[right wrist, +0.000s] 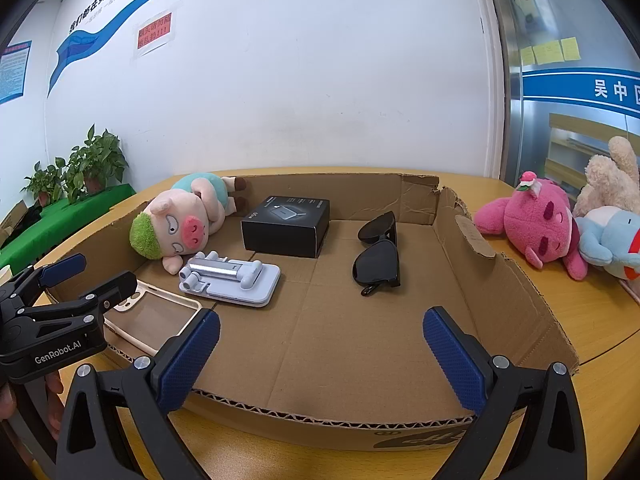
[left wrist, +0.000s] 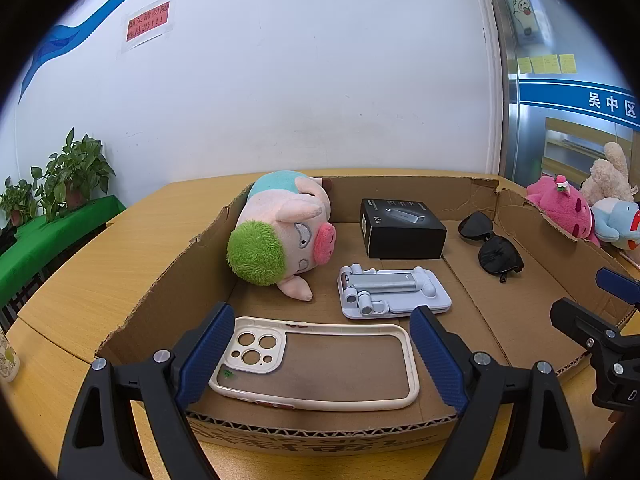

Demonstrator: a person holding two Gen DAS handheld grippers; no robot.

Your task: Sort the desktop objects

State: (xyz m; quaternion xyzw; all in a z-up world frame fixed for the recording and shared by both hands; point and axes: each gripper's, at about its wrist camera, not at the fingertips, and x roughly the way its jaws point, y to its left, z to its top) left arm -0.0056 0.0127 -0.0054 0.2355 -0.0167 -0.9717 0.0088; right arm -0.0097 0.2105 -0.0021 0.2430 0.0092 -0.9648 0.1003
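Note:
A shallow cardboard tray (left wrist: 160, 292) (right wrist: 520, 292) holds a cream phone case (left wrist: 316, 360) (right wrist: 156, 320), a grey folded phone stand (left wrist: 392, 292) (right wrist: 232, 276), a black box (left wrist: 400, 228) (right wrist: 288, 226), black sunglasses (left wrist: 492, 246) (right wrist: 378, 256) and a pig plush with green hair (left wrist: 280, 240) (right wrist: 180, 220). My left gripper (left wrist: 320, 352) (right wrist: 86, 276) is open, its fingers either side of the phone case at the tray's near left. My right gripper (right wrist: 320, 356) (left wrist: 588, 300) is open and empty over the tray's bare near right part.
Pink (right wrist: 532, 220), beige (right wrist: 612, 180) and blue (right wrist: 608, 236) plush toys lie on the wooden table (left wrist: 80, 280) right of the tray. Potted plants (left wrist: 68, 176) on a green cloth stand far left. A white wall is behind.

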